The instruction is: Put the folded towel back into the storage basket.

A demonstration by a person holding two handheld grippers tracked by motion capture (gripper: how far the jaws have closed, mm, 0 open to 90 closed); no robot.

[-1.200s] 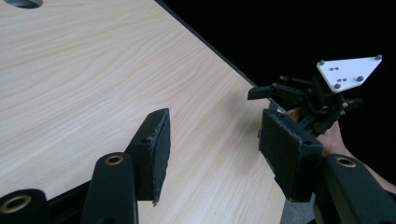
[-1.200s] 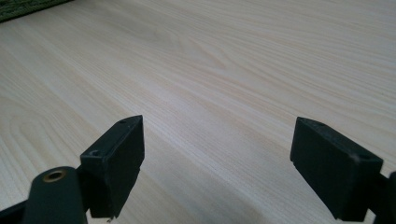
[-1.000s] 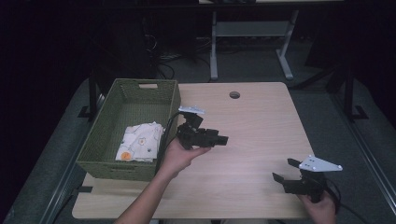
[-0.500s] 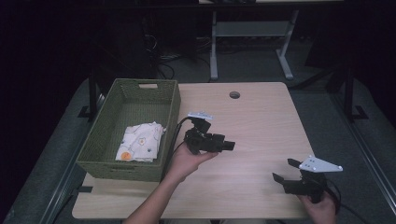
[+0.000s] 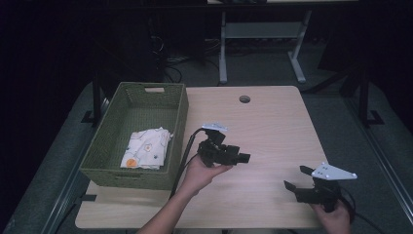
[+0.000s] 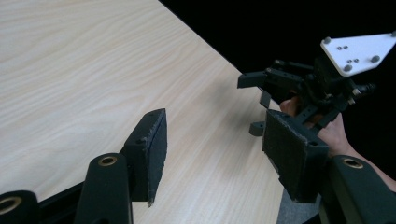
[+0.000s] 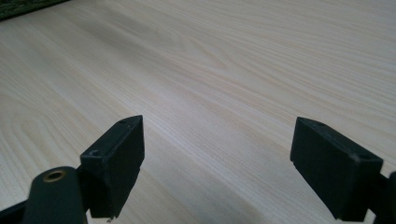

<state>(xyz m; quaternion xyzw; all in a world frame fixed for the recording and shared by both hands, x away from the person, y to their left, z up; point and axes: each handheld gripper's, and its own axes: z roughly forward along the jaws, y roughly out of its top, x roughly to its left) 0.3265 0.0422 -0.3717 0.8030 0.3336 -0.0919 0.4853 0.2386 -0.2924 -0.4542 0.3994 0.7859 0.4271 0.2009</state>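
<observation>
My left gripper (image 5: 242, 155) hovers over the middle of the light wooden table (image 5: 272, 122), just right of the green woven basket (image 5: 179, 122). Its jaws point right and stand open with nothing between them. In the left gripper view, my left gripper (image 6: 219, 154) has only bare tabletop between its pads. My right gripper (image 5: 295, 178) rests near the front right corner, pointing left, open and empty; my right gripper (image 7: 217, 163) frames bare wood in its own view. A folded white cloth (image 5: 146, 146) with small prints lies inside the basket.
A round cable hole (image 5: 244, 99) sits near the table's far edge. A black cable (image 5: 185, 156) trails from the left gripper along the basket's right wall. A white desk frame (image 5: 263, 31) stands beyond the table on the dark floor.
My left gripper has moved right and toward the front of the table, away from the basket and a little lower. The right gripper has stayed where it was.
</observation>
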